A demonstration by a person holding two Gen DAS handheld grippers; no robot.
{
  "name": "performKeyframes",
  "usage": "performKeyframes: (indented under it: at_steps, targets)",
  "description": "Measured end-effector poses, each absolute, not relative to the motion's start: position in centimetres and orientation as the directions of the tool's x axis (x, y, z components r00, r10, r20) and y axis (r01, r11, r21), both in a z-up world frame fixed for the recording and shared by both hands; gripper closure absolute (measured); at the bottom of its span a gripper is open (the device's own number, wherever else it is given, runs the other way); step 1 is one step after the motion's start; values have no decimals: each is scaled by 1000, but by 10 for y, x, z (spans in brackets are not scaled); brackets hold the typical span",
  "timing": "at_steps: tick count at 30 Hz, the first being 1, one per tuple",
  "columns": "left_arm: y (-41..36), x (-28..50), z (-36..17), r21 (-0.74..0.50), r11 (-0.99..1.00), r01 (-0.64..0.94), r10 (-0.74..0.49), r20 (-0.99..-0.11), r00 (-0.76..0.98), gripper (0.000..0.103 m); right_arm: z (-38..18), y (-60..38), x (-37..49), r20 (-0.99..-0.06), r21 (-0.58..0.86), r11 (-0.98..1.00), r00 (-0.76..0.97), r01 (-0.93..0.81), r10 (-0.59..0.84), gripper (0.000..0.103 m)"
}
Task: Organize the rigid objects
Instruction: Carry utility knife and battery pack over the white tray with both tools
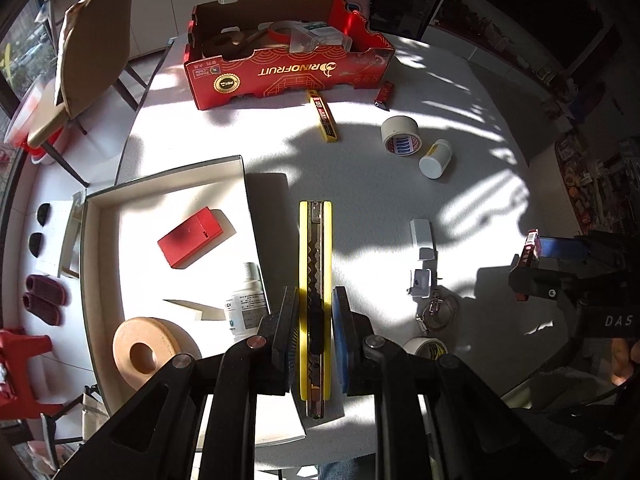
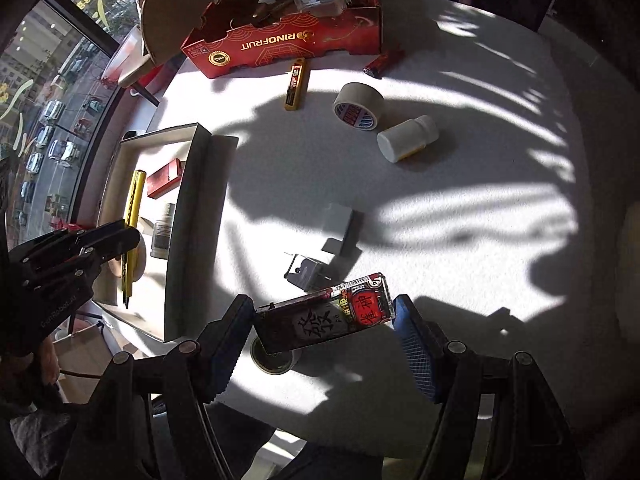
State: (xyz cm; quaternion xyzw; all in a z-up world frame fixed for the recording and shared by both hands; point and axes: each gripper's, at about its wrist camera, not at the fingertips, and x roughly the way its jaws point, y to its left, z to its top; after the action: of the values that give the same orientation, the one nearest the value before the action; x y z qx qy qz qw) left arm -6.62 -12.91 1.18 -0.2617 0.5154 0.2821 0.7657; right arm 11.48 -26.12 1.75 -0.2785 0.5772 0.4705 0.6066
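Clamped in the left tool, the yellow knife hung over the white tray's right wall; lowering it flat inside, left of the bottle, seemed wise. Across the right tool, a red case was gripped.

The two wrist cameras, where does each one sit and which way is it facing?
Left wrist: sits on the left tool, looking steeply down at the table; that tool is shut on a yellow knife beside the white tray; the right tool shows at right.
Right wrist: sits on the right tool, looking steeply down; it grips a red-and-black box; the left tool shows at left.
Shared: red carton, tape roll, white bottle, tray, knife.
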Motion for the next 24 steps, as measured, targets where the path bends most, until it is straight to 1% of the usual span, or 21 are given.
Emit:
performKeyframes:
  at_steps: [7,14,24]
  targets:
    - [-110,-107,11,-100,602,-792,216,-935,282,86,28,-217,83,-958,206,311,-126,-928,258,31]
    - [-88,-148,6,-77,471,-879,255,-942,219,86,39,-159,22,-951,197,136,-155,-971,268,31]
    - [-69,-193,5,-75,346,-935,300,-936,186,86,40,-99,-51,-946,203,-48,-208,-978,248,31]
